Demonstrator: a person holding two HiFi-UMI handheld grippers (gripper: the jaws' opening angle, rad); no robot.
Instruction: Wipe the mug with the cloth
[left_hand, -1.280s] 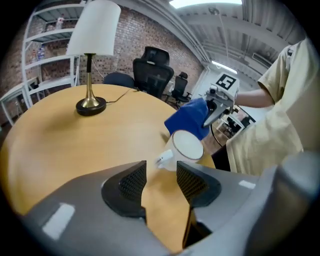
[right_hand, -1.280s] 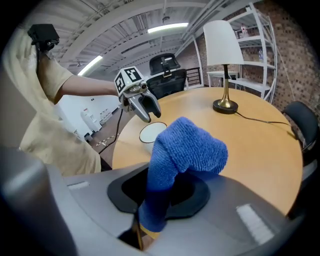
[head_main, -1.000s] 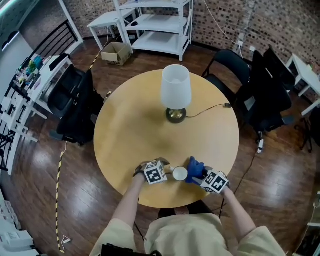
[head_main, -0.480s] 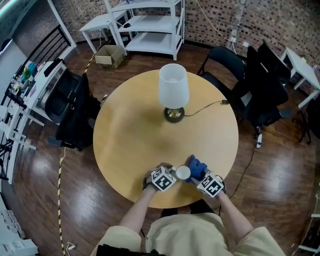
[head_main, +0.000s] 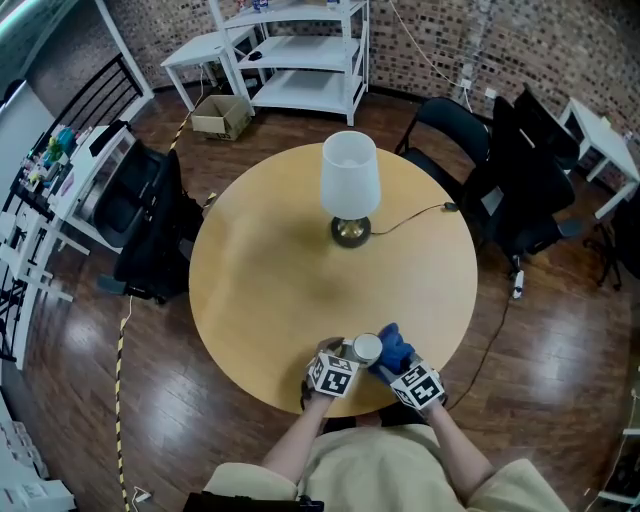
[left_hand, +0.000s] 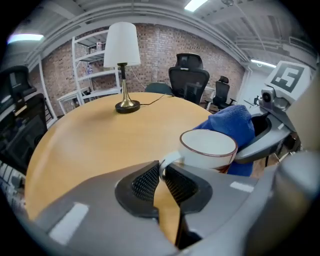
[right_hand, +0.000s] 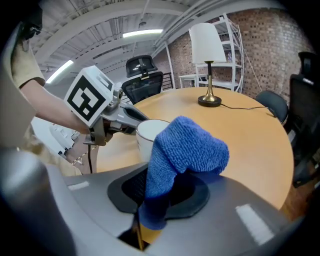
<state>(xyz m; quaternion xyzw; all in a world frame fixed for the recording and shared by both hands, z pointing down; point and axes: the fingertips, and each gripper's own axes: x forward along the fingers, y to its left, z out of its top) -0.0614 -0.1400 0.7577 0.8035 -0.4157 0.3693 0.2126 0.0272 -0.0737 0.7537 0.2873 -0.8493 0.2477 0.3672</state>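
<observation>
One container is present: a white mug with a dark rim line, at the near edge of the round wooden table, close to the person and well apart from the lamp. Its mouth is turned upward and only its white inside is seen. The left gripper is found closed: its jaws have just been closing, and the ribbed pads are now pressed on the mug's handle from both sides. The right gripper is found clamped on a blue cloth; the cloth's lower end is pinched between the jaws, and its bunched free end is raised above them. In the left gripper view the cloth is seen against the side of the mug away from the handle. The mug is held upright, its long axis near vertical, with the handle pointed toward the left gripper and the cloth on the right. Whether the base rests on the table cannot be told, being hidden by the grippers.
</observation>
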